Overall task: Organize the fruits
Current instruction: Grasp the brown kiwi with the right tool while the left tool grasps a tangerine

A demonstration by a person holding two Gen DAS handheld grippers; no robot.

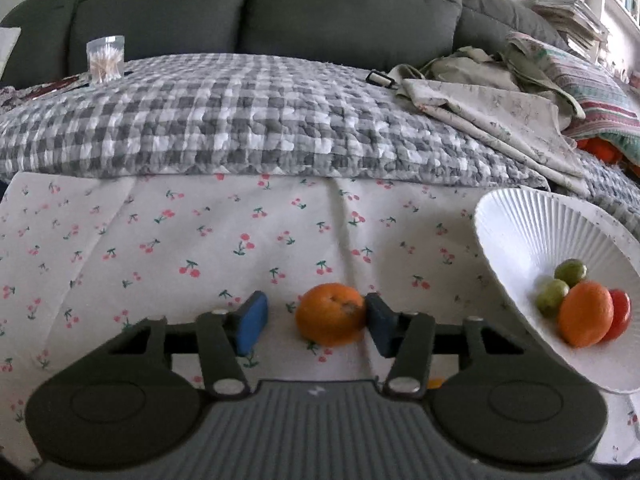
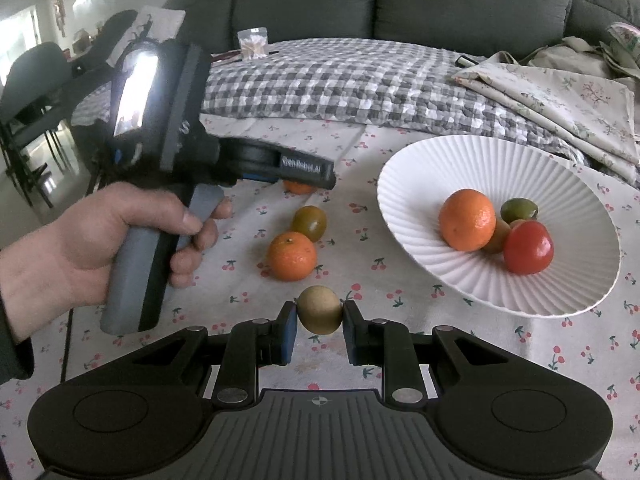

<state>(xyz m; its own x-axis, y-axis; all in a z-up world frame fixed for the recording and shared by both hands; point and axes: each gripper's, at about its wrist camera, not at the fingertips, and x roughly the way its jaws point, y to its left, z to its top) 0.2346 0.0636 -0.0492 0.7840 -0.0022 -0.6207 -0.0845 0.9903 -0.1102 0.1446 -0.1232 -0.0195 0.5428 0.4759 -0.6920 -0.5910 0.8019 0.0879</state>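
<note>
The right hand-held gripper (image 2: 319, 316) clamps a round, matte tan fruit (image 2: 320, 309) above the cherry-print cloth (image 2: 400, 320). The left hand-held gripper (image 1: 316, 322) (jaws parted) straddles a dimpled orange (image 1: 331, 314), near the ribbed white bowl (image 1: 516, 232).

The cherry-print tabletop (image 1: 160, 240) lies bare across the left and centre of the left wrist view, open room for a claw to pass. A folded checked quilt (image 1: 240, 128) closes the upper edge. The white ribbed plate (image 2: 408, 184) fills the right of the right wrist view. At centre, an orange (image 2: 291, 256) and a dark green fruit (image 2: 309, 223) sit close together, apparently touching. The left claw (image 2: 298, 174) and its hand (image 2: 100, 248) block the left.
</note>
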